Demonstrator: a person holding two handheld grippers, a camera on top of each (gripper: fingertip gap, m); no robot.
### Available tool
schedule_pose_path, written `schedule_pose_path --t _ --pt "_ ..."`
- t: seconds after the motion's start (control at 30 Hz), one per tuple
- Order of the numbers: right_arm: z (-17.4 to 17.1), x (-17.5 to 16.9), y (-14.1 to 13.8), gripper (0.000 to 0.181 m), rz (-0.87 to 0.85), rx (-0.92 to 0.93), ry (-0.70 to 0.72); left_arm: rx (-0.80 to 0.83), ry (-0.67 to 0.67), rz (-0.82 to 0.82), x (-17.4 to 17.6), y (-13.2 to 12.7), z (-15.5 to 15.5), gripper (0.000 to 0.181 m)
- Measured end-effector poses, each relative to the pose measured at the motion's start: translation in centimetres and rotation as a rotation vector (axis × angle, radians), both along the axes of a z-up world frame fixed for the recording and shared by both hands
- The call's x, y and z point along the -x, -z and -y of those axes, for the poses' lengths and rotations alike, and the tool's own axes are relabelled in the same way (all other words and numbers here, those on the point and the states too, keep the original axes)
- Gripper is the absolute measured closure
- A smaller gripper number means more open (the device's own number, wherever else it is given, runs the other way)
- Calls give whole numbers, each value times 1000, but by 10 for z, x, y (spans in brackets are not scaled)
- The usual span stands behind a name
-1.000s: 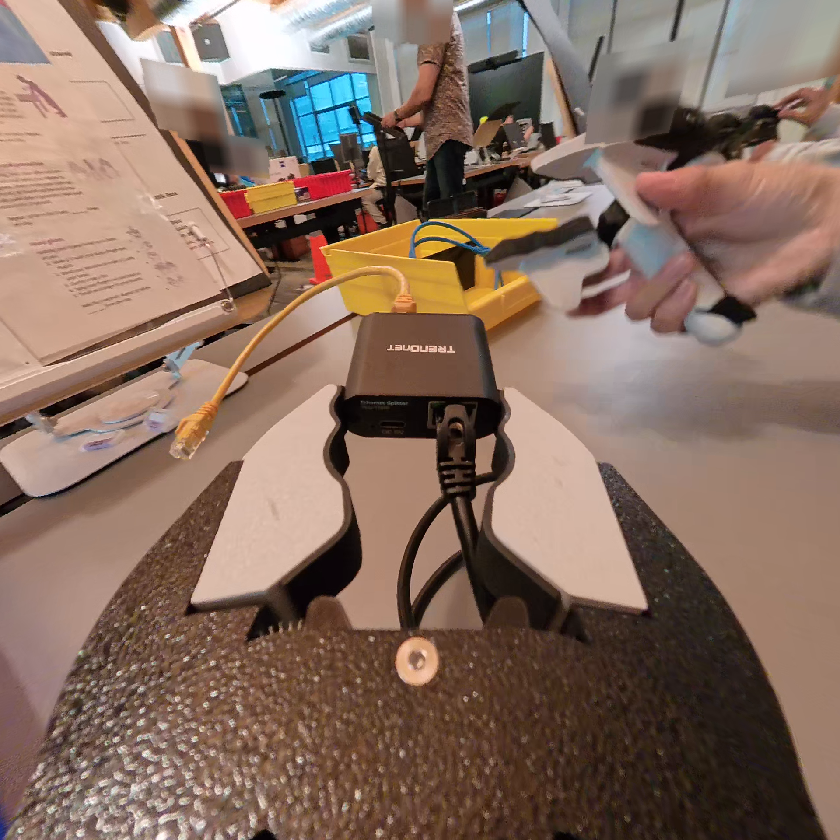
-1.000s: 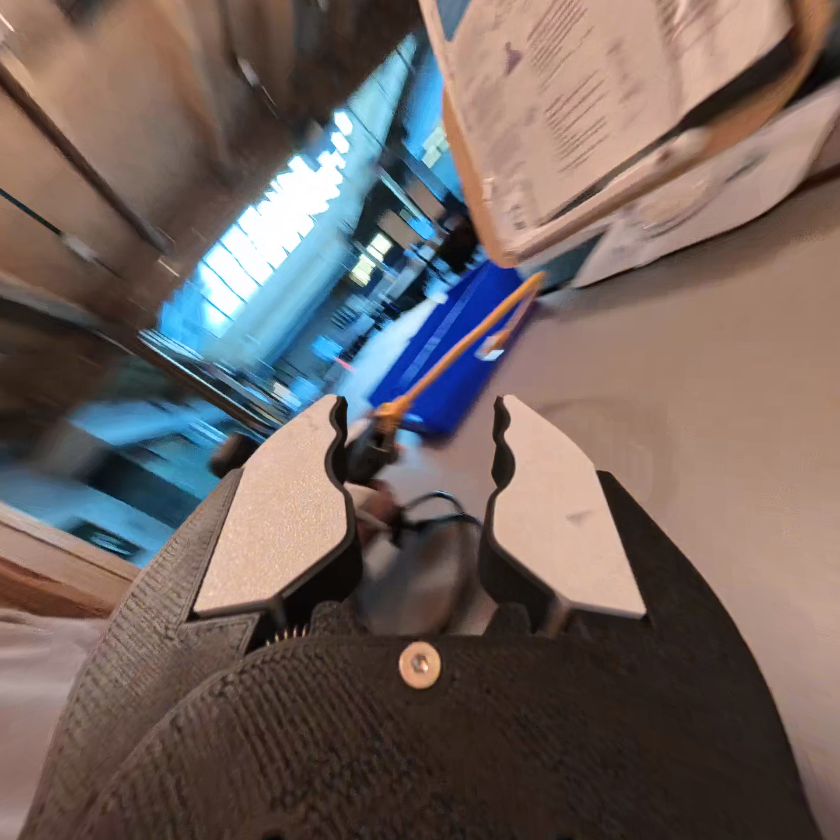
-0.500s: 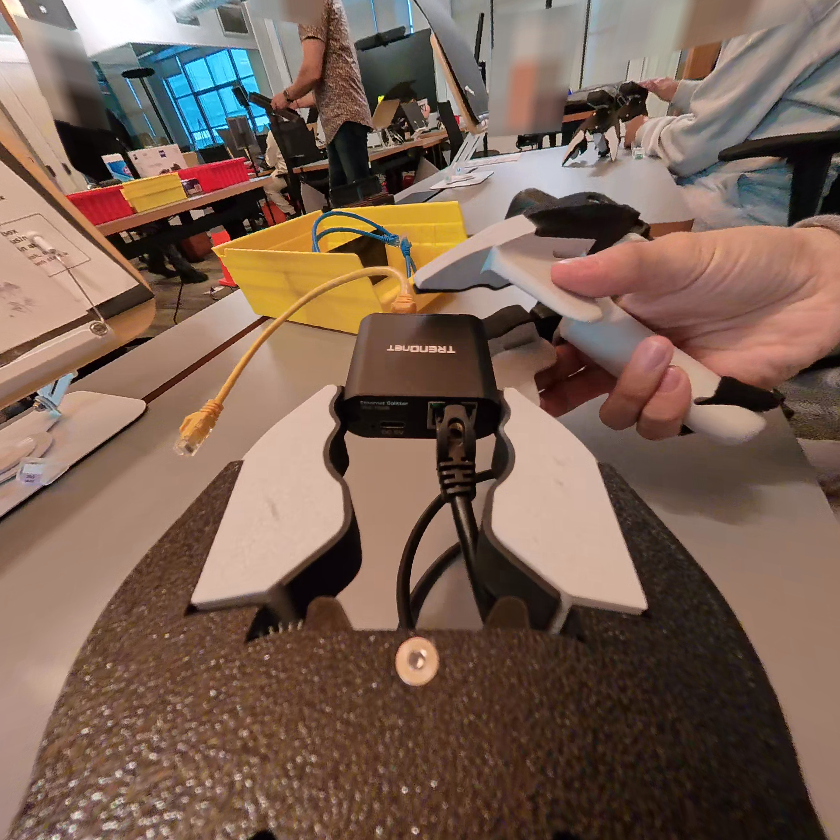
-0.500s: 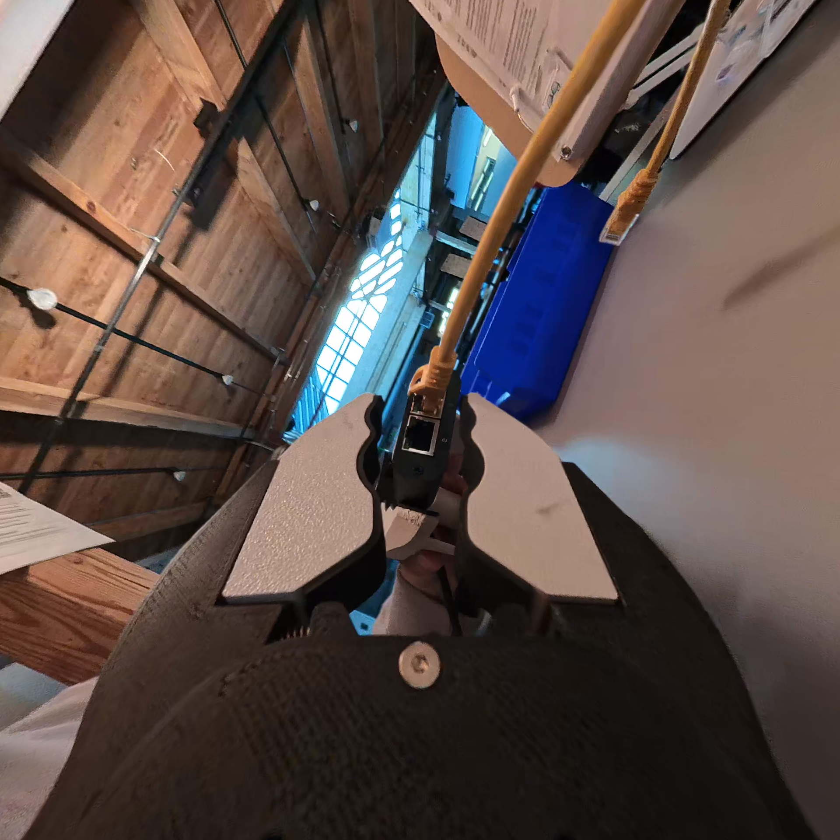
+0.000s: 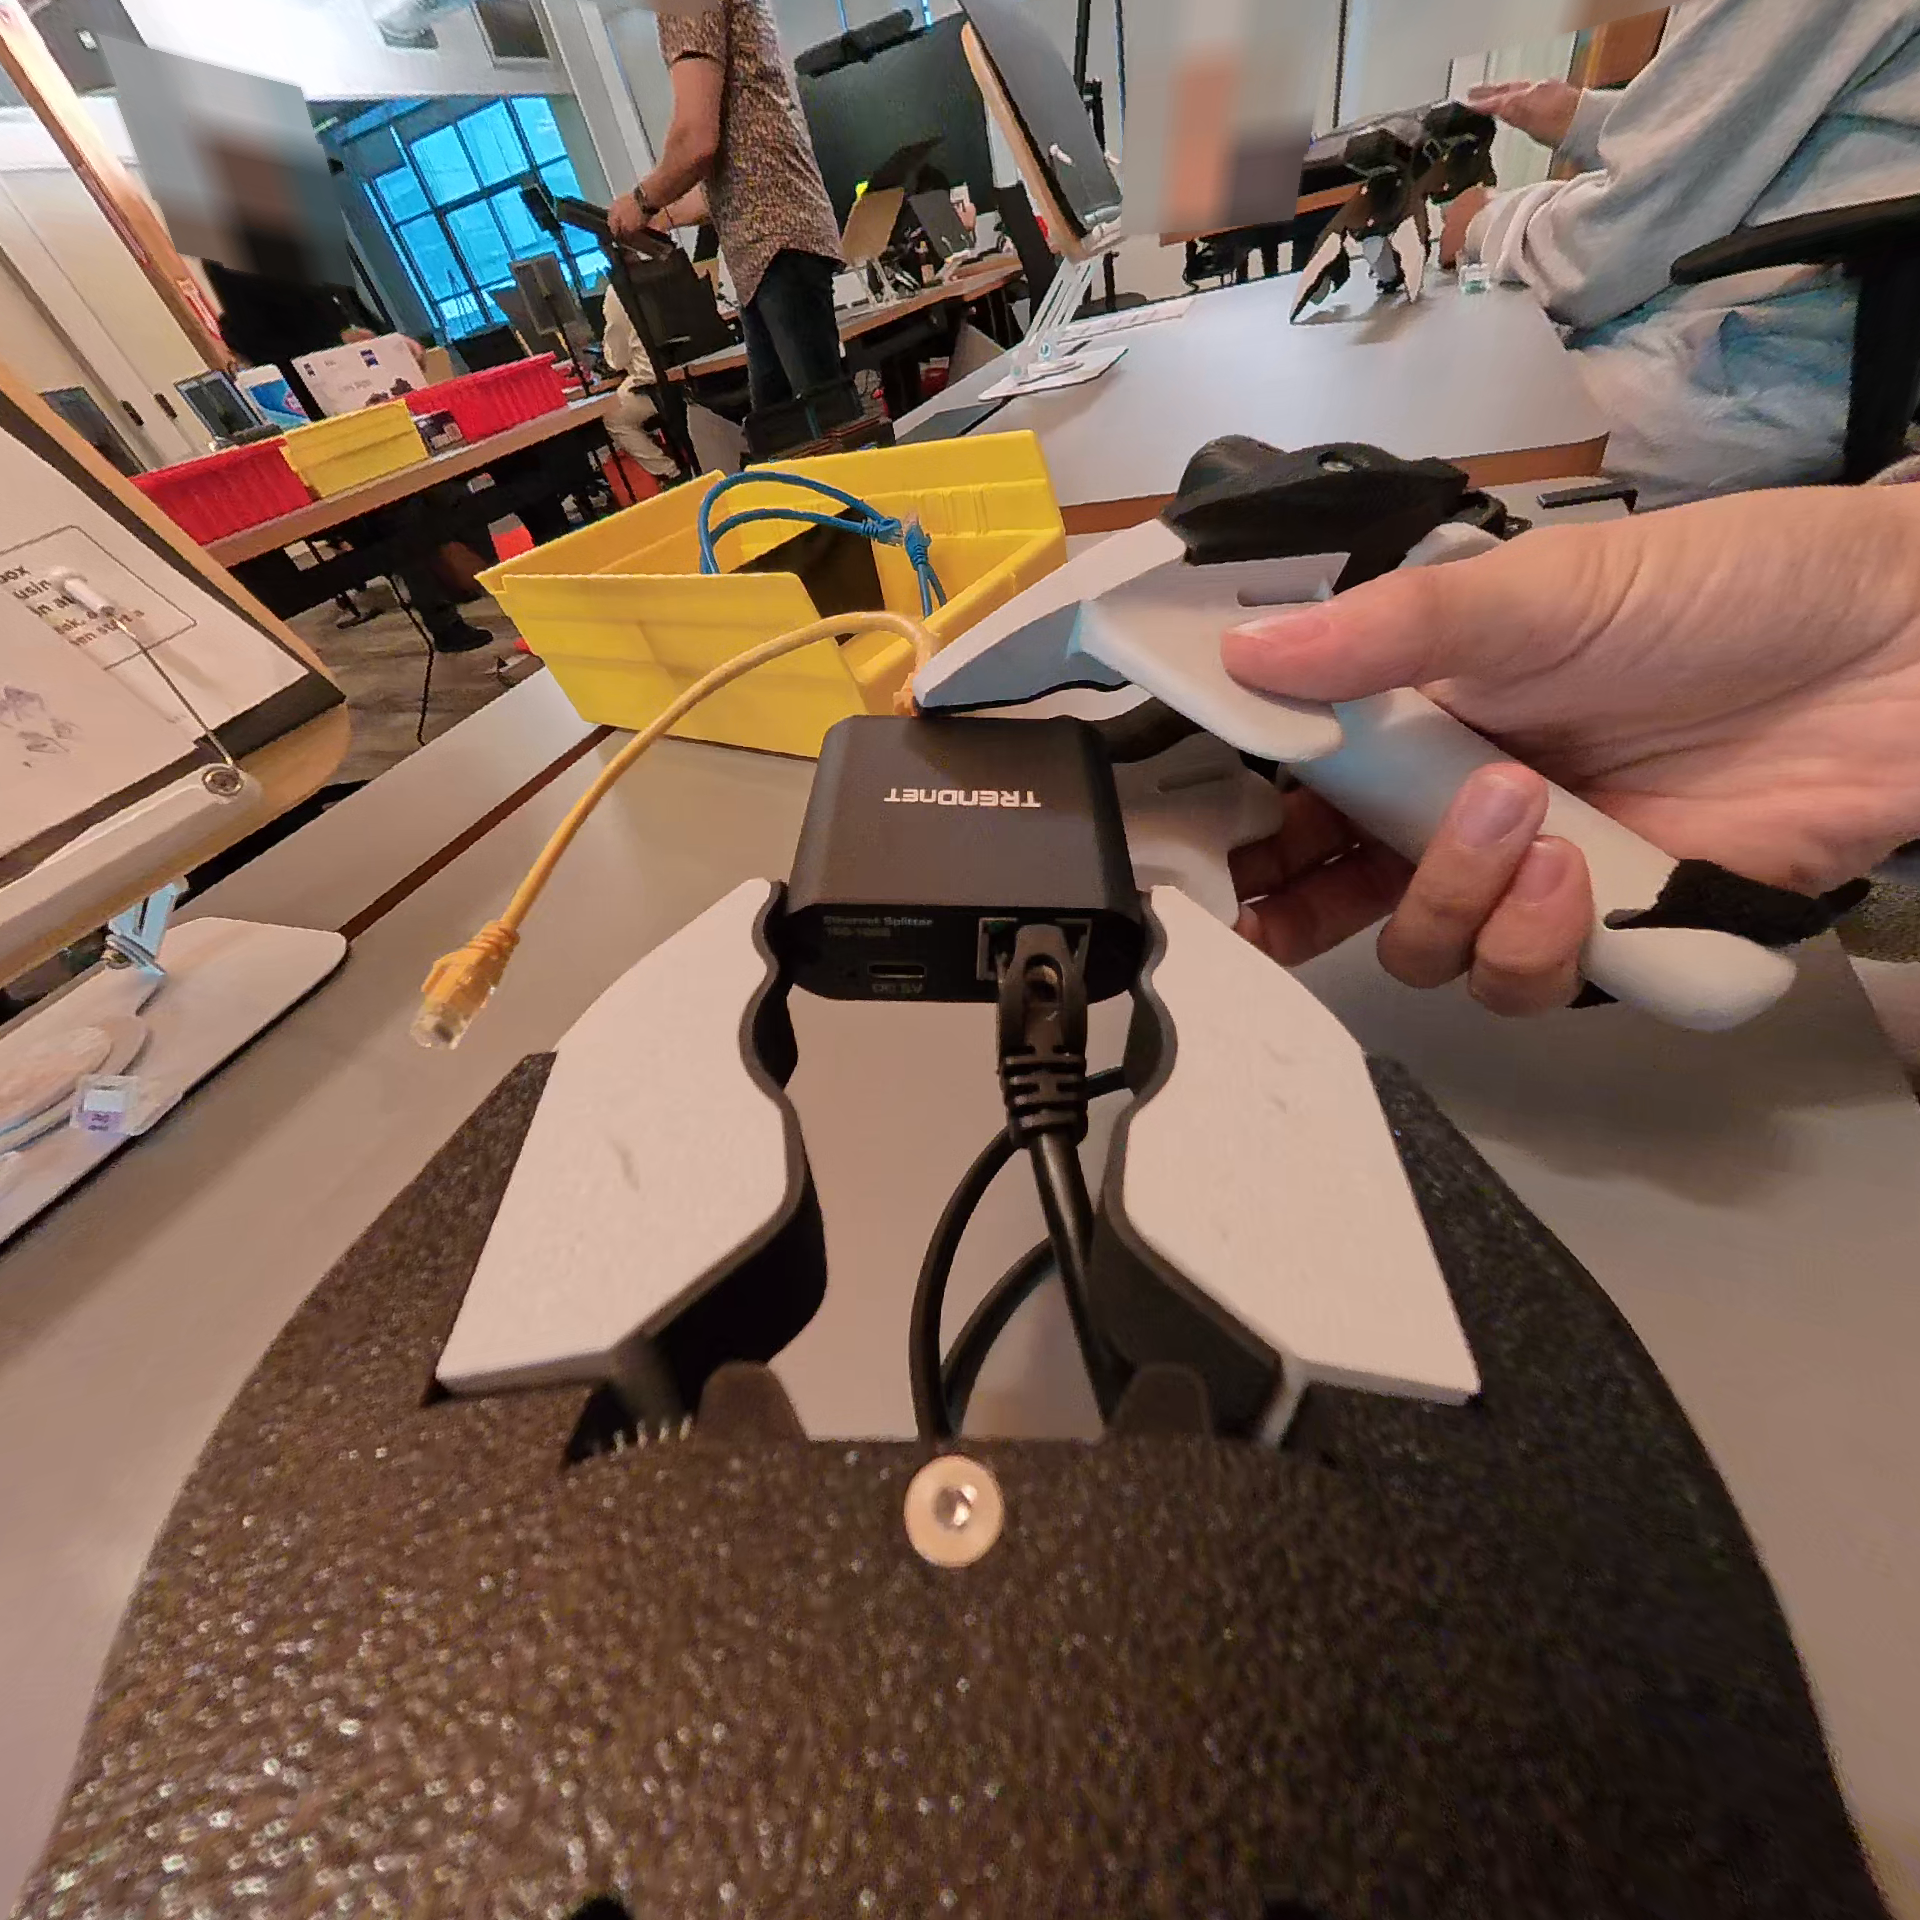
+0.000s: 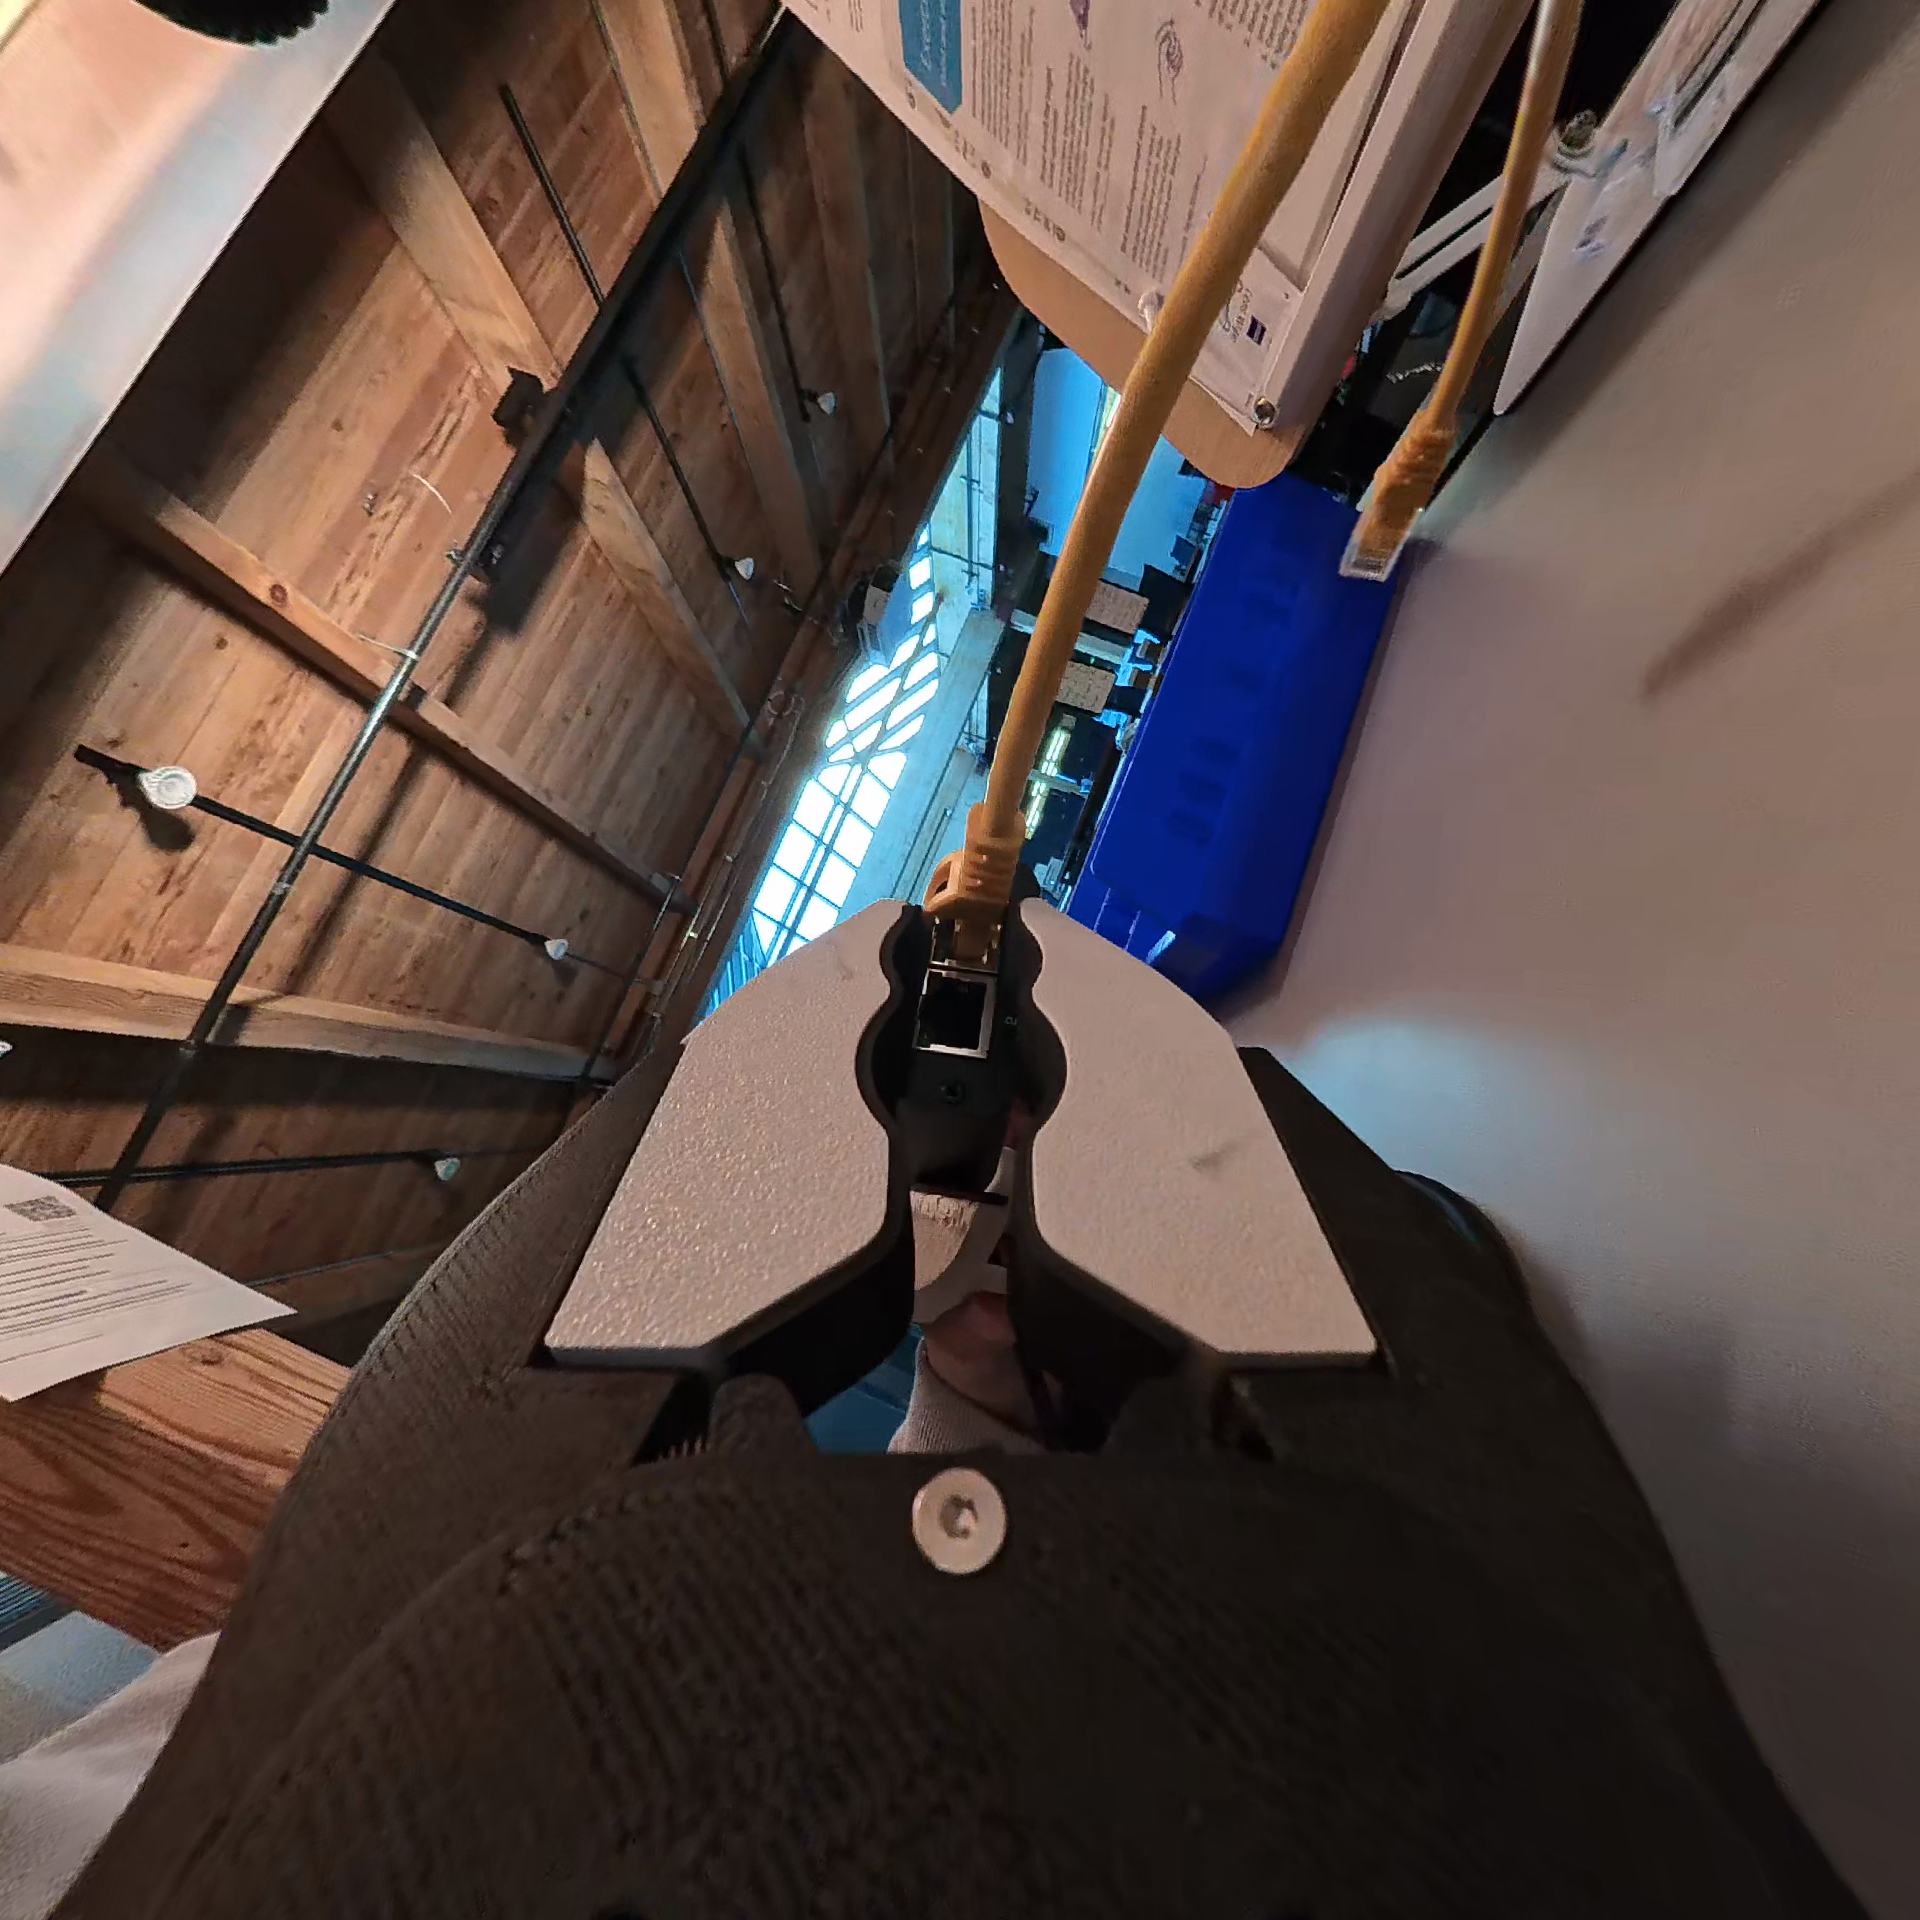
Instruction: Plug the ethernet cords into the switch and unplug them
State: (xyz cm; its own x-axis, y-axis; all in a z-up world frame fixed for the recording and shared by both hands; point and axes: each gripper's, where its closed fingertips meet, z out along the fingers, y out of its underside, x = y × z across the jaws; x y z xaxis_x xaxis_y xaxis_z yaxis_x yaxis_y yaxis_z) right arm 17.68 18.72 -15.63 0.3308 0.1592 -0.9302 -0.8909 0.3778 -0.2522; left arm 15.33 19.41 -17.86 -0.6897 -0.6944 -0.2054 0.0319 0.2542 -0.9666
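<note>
switch (image 5: 961, 852), both hand-held grippers clamping it

The switch (image 5: 961, 831) looks matt black and smooth. The left gripper (image 5: 961, 935) has grainy grey pads on a rough, speckled black body. The bench (image 5: 1558, 1195) is smooth grey; at 12 o'clock, a glossy yellow plastic bin (image 5: 727, 634).

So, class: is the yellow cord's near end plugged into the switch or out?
Plugged in: the yellow cord ends with its connector seated in a port of the switch; the port beside it is empty. Its far plug hangs free.
</note>
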Motion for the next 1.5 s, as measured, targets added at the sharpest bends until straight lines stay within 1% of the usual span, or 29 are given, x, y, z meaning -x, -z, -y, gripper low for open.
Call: schedule_pose_path --t 0.23,0.4,0.57,0.87,1.17,1.27,1.5 --pt "2 0 -3 165 2 -25 23 -16 7 17 2 -2 3 120" --pt "2 -1 -1 167 -10 -23 40 -20 0 16 1 0 3 120" --pt "2 -5 1 167 -37 -33 78 -27 -24 14 -2 2 3 120" --pt "3 -10 3 168 -35 -14 140 -42 -63 25 -6 3 4 120" --pt "4 -13 7 168 -41 -3 137 -52 -89 25 -8 6 6 120" --pt "6 -14 7 168 -40 2 166 -56 -99 29 -9 6 8 120" --pt "7 -16 6 167 -78 -40 175 -51 -121 29 -11 6 9 120"
